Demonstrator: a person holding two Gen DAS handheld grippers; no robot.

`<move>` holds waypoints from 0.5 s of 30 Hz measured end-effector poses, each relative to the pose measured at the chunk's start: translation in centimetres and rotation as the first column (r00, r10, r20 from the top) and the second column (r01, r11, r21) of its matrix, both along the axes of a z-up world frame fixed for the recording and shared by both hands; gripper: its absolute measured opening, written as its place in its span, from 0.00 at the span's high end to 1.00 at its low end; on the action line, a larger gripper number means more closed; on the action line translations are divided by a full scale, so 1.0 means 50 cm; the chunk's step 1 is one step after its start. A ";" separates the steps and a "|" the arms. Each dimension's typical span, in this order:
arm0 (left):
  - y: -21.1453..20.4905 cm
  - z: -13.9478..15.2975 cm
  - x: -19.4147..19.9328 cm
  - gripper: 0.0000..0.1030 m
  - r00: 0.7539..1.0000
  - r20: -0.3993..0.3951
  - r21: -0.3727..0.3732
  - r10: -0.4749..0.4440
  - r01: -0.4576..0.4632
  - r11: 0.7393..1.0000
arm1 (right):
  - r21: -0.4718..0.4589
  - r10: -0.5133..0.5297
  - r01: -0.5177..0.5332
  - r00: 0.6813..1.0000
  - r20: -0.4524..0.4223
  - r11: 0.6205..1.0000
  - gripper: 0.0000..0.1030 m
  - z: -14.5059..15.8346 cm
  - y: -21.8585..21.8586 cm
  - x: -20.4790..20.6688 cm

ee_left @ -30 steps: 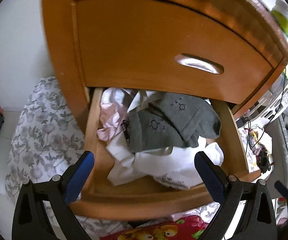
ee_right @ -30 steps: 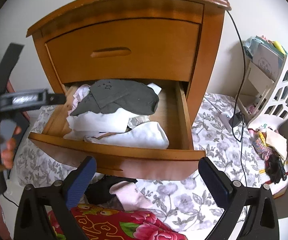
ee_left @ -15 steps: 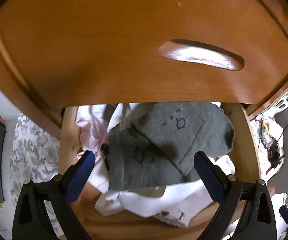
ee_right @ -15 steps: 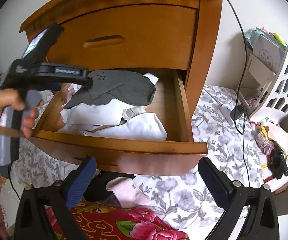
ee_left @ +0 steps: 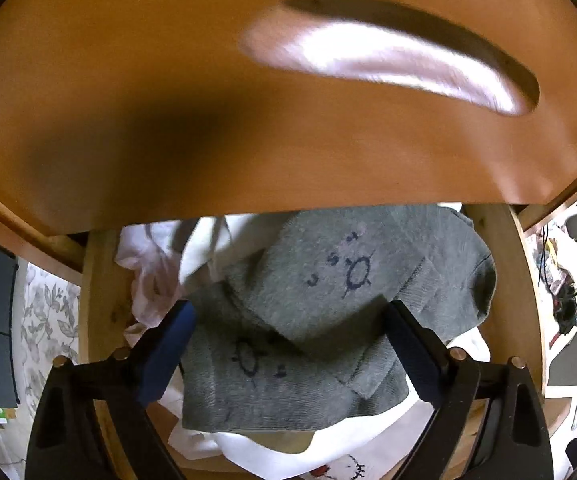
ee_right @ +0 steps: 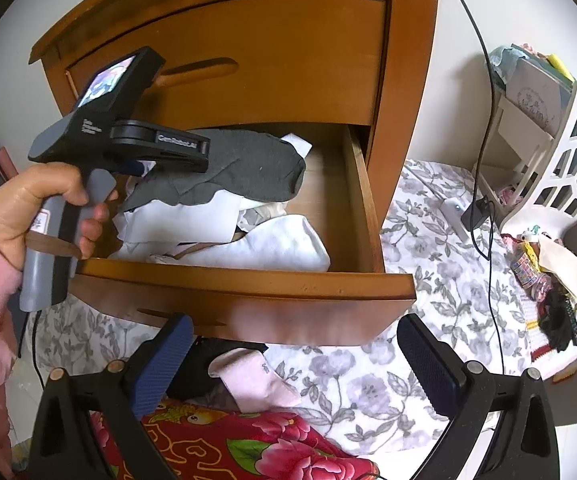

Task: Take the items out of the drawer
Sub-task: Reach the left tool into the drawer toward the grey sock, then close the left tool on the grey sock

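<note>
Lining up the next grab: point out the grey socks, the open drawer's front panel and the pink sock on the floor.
grey socks (ee_left: pixel 328 280), left wrist view, on the upper sock's printed middle.
drawer front (ee_right: pixel 248 300), right wrist view, on its outer face.
pink sock (ee_right: pixel 256 380), right wrist view, mid-length.

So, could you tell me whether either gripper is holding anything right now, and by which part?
Nothing is held: the left gripper is open over the grey socks, and the right gripper is open.

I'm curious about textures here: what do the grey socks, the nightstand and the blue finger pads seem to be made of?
The grey socks look like soft knit fabric: ribbed cuffs, fuzzy matte surface. The nightstand appears to be varnished wood, orange-brown with glare on its drawer front. The blue pads on the left gripper's fingers look like textured rubber or foam; hard to say which.
</note>
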State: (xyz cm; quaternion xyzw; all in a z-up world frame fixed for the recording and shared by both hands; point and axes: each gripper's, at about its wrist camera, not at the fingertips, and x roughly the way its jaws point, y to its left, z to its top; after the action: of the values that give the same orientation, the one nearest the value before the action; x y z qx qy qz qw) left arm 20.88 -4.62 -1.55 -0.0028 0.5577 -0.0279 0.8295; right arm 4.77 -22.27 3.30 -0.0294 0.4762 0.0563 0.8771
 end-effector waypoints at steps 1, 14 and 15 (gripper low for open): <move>-0.007 -0.003 0.000 0.08 1.000 -0.003 0.003 -0.004 0.004 1.000 | 0.002 0.001 -0.001 1.000 -0.002 1.000 0.00 -0.001 0.000 0.000; -0.047 0.033 -0.069 0.62 0.995 0.088 0.012 -0.041 0.040 0.999 | 0.014 -0.016 0.017 1.000 -0.004 1.000 0.00 -0.003 -0.010 -0.003; -0.050 0.037 -0.079 0.66 0.994 0.101 0.021 -0.049 0.047 0.999 | 0.015 -0.018 0.018 1.000 -0.004 1.000 0.00 -0.003 -0.011 -0.003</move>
State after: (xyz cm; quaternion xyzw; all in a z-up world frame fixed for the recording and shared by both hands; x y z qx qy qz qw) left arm 16.91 -7.12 0.30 0.0197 0.5152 -0.0428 0.8558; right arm 4.60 -22.81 3.15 -0.0186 0.4778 0.0521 0.8767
